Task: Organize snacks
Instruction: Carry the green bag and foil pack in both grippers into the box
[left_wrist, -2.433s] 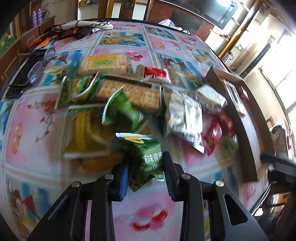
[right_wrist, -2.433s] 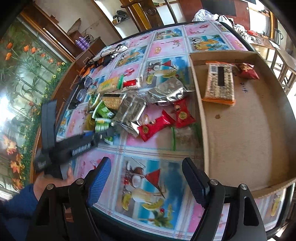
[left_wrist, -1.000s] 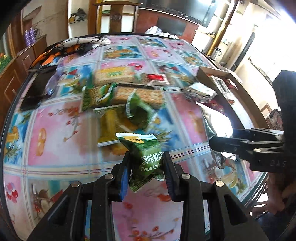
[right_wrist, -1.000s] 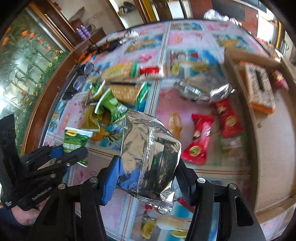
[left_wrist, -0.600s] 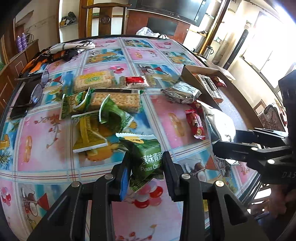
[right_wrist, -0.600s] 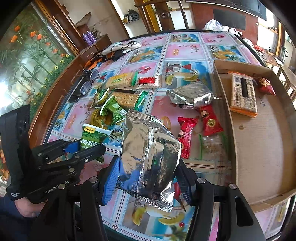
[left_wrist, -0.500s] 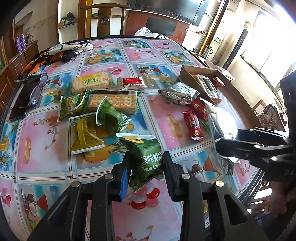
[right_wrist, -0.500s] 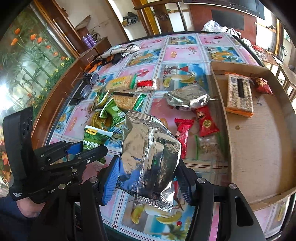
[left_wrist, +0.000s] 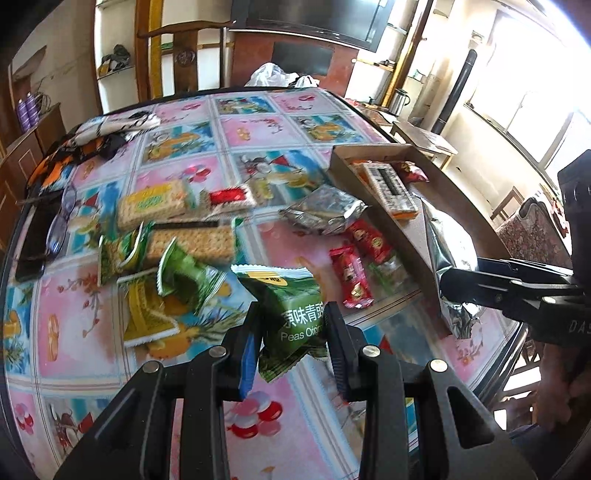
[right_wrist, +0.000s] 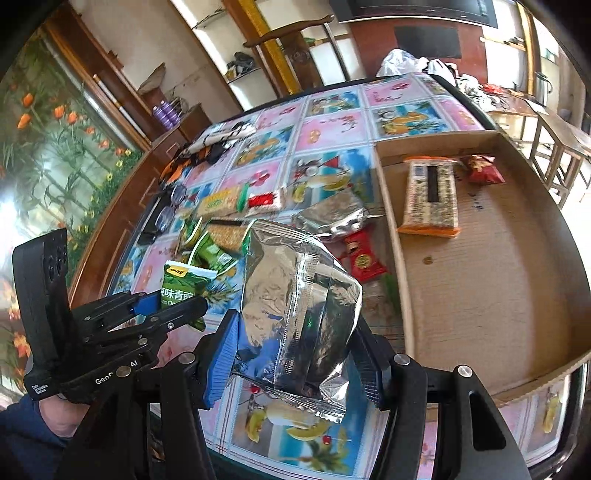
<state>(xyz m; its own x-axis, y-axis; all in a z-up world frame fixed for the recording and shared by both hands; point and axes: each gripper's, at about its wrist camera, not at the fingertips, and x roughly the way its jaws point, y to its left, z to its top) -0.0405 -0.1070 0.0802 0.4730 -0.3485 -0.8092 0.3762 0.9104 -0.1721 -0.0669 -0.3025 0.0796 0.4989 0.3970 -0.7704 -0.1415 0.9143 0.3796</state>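
Left tool (left_wrist: 291, 325) clamps green pea packet (left_wrist: 291, 314) above table (left_wrist: 74, 314).

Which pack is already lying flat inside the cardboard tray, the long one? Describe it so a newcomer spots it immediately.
Find the shallow cardboard tray on the right side of the table. At its far end lies a long cracker pack, flat, with orange edges and a black stripe down its middle. Its only neighbour is a small crumpled red packet beside it in the far corner.

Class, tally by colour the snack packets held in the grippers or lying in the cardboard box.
Green packet: 1
Silver bag: 1
Orange-edged pack: 1
Red packet: 1
Total: 4
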